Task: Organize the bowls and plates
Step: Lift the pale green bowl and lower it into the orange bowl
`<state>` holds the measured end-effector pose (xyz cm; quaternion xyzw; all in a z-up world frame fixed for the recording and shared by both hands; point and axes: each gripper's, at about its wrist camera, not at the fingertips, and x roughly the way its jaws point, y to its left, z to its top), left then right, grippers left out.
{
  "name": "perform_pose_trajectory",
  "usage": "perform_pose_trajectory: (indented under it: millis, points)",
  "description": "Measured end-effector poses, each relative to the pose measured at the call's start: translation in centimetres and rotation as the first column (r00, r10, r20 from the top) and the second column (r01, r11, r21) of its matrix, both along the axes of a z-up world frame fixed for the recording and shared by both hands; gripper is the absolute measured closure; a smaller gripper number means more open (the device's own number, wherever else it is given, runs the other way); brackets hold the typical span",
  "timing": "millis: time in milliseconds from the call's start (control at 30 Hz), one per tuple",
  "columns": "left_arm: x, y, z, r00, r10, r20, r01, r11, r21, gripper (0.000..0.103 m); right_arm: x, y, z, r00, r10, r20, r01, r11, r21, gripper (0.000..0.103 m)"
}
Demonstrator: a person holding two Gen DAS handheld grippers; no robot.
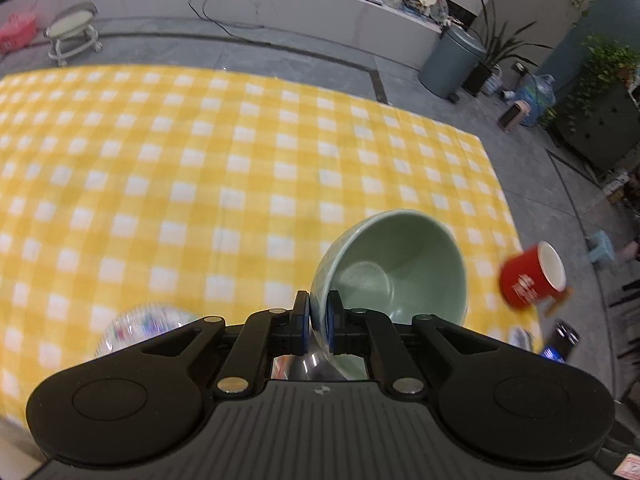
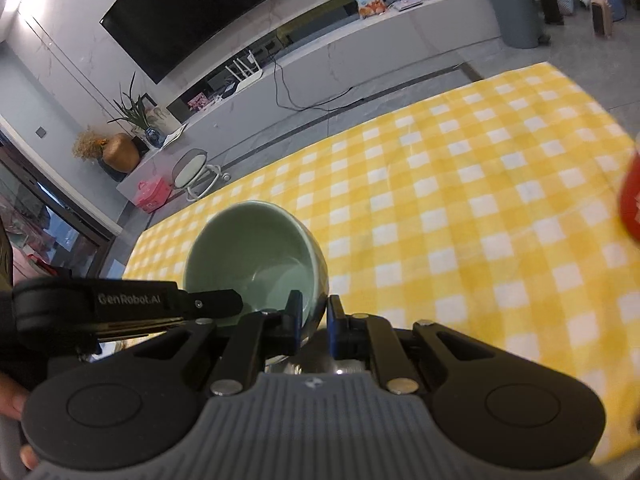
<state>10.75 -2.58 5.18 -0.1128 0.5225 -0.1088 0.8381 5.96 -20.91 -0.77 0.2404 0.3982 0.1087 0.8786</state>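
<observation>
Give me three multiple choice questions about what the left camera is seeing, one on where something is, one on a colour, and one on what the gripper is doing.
1. Where is the red mug relative to the green bowl?
A. to its left
B. to its right
C. inside it

2. What colours is the checked tablecloth?
A. yellow and white
B. blue and white
C. red and black

3. What is the left gripper doing?
A. open over the cloth, holding nothing
B. shut on the mug's handle
C. shut on the bowl's rim

Answers:
1 B: the mug shows at the right, past the bowl.
2 A: yellow and white squares cover the whole cloth.
3 C: its fingers sit on either side of the bowl's wall, which is tipped up off the cloth.
</observation>
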Motion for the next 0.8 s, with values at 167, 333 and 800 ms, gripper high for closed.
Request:
perform_pose_trajectory:
  millis: [167, 333, 800]
  points:
    - [-2.1, -0.5, -1.2, 0.999, -0.031, -0.025, 0.031, 1.000, -0.007, 0.093, -3.6, -0.8, -1.6, 0.998, -0.037, -0.044, 0.038, 0.999, 0.033, 0.093]
    - [-2.4, 0.0, -4.0, 0.991, -0.002, -0.136, -0.008, 0.998, -0.069, 0.093, -5.3, -1.0, -3.2, 0.993, -0.076, -0.092, 0.080, 0.996, 0.043, 0.094]
    - [-1.5, -1.6, -6.3, 0.976, -0.024, -0.216, 0.026, 1.000, 0.009, 0.091, -4.3, -1.4, -6.2, 0.986, -0.107, -0.126, 0.112, 0.993, 0.034, 0.096]
